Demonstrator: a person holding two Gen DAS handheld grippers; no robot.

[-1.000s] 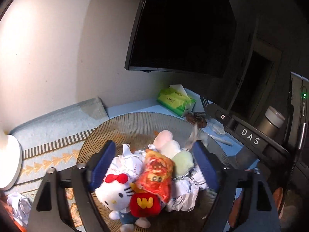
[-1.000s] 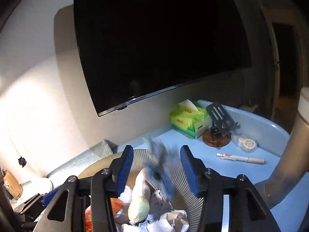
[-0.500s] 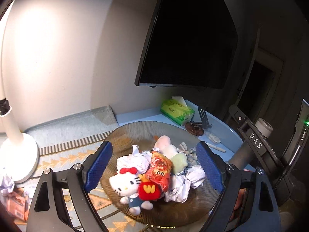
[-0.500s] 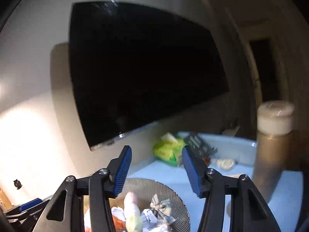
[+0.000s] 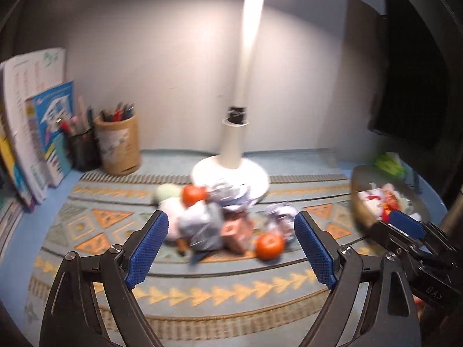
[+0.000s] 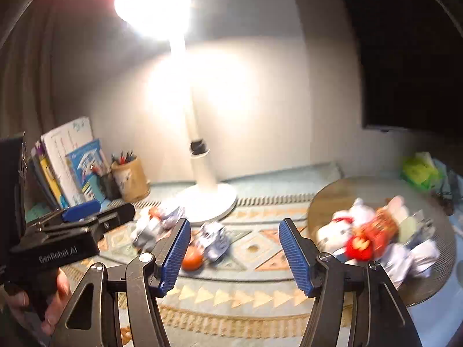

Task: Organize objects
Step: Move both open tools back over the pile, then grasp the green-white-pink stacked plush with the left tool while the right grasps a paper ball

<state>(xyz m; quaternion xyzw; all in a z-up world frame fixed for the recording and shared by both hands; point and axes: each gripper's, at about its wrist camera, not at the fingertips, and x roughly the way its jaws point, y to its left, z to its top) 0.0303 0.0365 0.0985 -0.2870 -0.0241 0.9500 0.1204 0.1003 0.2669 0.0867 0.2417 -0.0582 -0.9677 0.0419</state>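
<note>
grippers swing back to the pile

both tools have turned away from the tray [image 6: 327, 202] and now face the loose pile [image 5: 220, 222] on the mat [image 5: 202, 292], in front of the lamp [image 5: 231, 170]. a second ago the right gripper [image 6: 234, 248] hung over the tray with a small blurred thing dropping between its pads; now its jaws have just been opening and nothing sits between them. the left gripper [image 5: 228, 248] is spread wide and empty too, framing the pile from above. my reading: one drop-off is done and the next pick is starting.

the pile is what is left to sort: crumpled paper, a pink block [image 5: 235, 235], a pale soft toy, and two orange balls [image 5: 269, 245], one at the near edge, one further back near the lamp base. motion blur smears the details.

the tray lies to the right of the mat, well apart from the pile. it holds a white plush cat [image 6: 347, 225], a red and orange snack toy [image 6: 373, 231], pale soft pieces and paper wads, heaped toward its near side.

at the back left, a cup [image 5: 118, 147] holds pens, a dark mesh pot beside it holds more, and books [image 5: 37, 133] lean against the wall. a green tissue pack [image 6: 419, 170] sits behind the tray.
</note>
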